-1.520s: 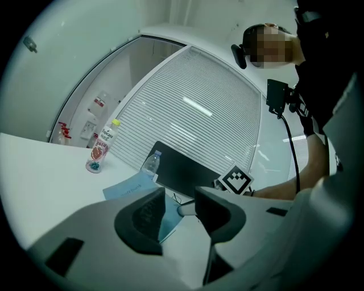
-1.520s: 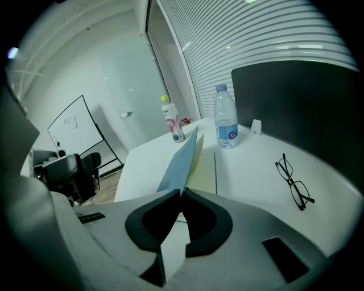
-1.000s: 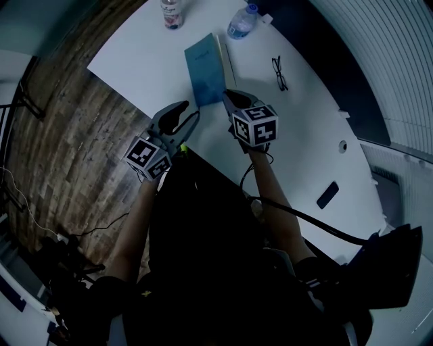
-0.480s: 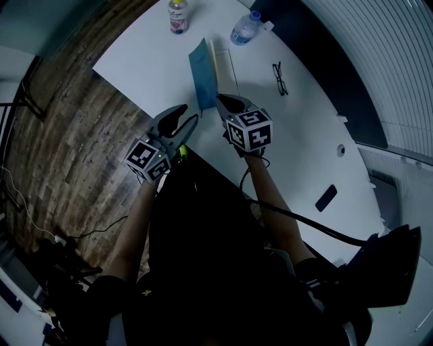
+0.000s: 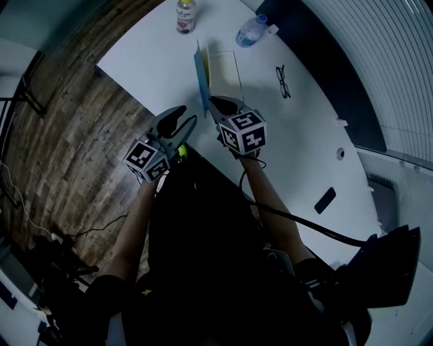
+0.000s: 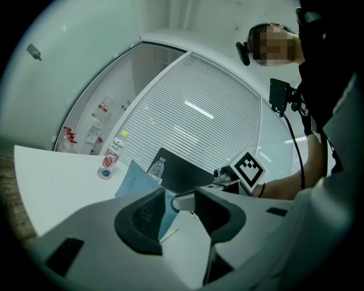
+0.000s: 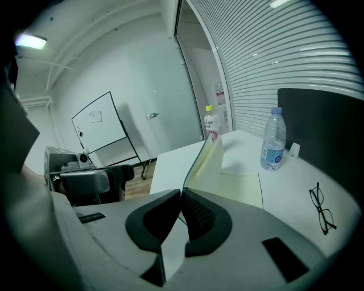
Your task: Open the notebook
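On the white table [image 5: 149, 61] lies a notebook whose blue cover [image 5: 200, 73] stands nearly upright above the cream pages [image 5: 223, 67]. My right gripper [image 5: 211, 103] is shut on the cover's near edge. In the right gripper view the jaws [image 7: 181, 196] pinch the thin cover [image 7: 200, 162], with the bare page [image 7: 244, 187] to its right. My left gripper [image 5: 181, 111] hovers at the table's near edge, left of the notebook. It is open, with nothing between the fingers [image 6: 179, 199]. The raised cover [image 6: 135, 179] shows just beyond them in the left gripper view.
A yellow-capped drink bottle [image 5: 185, 15] and a water bottle [image 5: 252, 30] stand at the table's far side. Glasses [image 5: 284, 81] lie to the right of the notebook, and a black phone [image 5: 325, 200] lies nearer on the right. Wooden floor [image 5: 74, 155] lies to the left.
The cover has swung up from flat to nearly upright, and my right gripper moved left and up with it. The left gripper has barely shifted.
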Motion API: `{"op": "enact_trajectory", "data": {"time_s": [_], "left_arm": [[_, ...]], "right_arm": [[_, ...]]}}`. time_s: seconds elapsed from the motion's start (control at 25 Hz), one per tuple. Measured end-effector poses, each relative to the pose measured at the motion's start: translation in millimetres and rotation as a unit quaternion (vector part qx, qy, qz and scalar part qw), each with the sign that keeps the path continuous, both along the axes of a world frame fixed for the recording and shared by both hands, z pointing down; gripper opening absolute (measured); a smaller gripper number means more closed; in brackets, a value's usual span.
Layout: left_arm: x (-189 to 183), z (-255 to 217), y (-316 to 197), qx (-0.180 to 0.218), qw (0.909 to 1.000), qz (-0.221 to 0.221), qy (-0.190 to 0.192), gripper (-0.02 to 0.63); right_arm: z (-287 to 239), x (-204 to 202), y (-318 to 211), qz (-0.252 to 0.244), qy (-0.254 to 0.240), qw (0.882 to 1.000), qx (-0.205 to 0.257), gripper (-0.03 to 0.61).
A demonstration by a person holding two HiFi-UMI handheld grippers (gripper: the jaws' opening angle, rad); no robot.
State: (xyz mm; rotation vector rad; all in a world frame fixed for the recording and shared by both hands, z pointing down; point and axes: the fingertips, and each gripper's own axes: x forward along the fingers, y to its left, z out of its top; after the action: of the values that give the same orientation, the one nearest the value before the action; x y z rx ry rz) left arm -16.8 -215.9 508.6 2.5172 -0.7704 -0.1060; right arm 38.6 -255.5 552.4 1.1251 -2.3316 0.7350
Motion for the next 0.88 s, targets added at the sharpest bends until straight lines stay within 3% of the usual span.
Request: {"op": "enact_trajectory", "data": {"time_s": [0.88], "left_arm": [[-49,17,-7,-0.021,0.9994,-0.029,-0.002,0.144]], "right_arm": [[24,-78,9,-0.071,-0.014,0.997,-0.023,0.041]]}}
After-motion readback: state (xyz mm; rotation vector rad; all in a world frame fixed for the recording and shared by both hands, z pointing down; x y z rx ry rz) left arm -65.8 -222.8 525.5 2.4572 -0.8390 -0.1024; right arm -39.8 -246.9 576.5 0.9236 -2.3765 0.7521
